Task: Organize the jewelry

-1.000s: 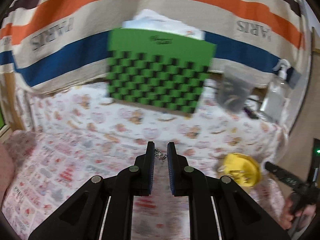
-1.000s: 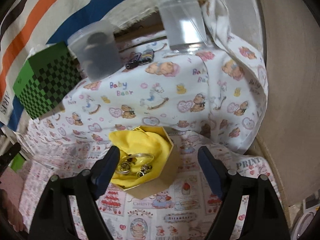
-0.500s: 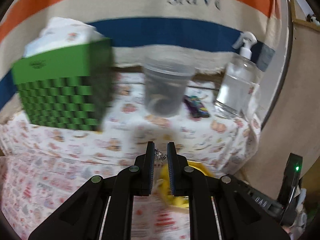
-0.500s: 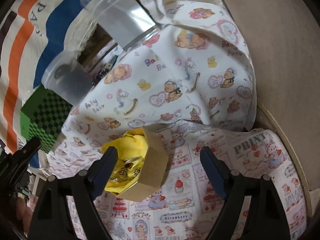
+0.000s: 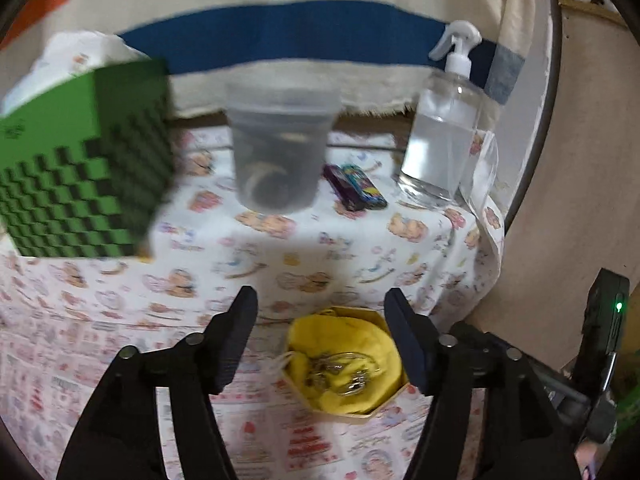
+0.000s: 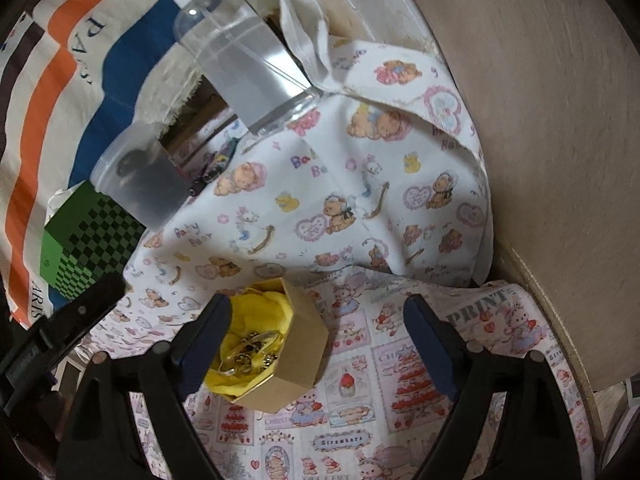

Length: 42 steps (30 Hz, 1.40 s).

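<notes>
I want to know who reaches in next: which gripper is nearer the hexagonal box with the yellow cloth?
Right, narrowly. The right gripper has its left finger at the hexagonal box, which sits between its fingers. The left gripper is open above it.

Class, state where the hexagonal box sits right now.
In both wrist views the hexagonal box sits low on the printed cloth, between the open left gripper's fingers.

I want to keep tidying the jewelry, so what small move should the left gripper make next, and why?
Probably lift the left gripper up and away from the hexagonal box. Its jaws are wide open and empty, and the jewelry already lies on the yellow lining, so it can likely go for another piece.
</notes>
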Each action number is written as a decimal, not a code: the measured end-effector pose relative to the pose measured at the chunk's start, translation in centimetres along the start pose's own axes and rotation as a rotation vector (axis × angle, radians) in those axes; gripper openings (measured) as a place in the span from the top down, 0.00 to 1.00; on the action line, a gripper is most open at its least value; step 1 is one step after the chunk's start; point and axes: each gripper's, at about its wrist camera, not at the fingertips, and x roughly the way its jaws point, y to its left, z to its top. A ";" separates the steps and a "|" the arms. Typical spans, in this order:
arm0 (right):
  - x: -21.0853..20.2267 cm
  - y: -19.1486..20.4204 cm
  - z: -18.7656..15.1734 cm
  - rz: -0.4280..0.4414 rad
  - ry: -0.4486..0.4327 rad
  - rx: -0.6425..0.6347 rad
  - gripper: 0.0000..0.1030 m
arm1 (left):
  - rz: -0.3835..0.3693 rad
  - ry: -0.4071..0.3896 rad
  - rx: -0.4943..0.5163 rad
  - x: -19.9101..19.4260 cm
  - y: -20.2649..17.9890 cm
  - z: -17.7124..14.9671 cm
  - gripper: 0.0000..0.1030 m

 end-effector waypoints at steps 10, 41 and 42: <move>-2.7 4.3 -0.9 0.005 -0.102 -0.172 0.04 | 0.116 -0.110 0.024 -7.1 5.2 -4.6 0.16; -2.4 11.2 -9.6 0.029 -0.310 -0.560 0.00 | 0.258 -0.300 0.027 -8.6 12.1 -12.9 0.01; -2.3 11.2 -9.7 0.024 -0.310 -0.566 0.00 | 0.271 -0.324 0.033 -8.8 12.0 -13.1 0.01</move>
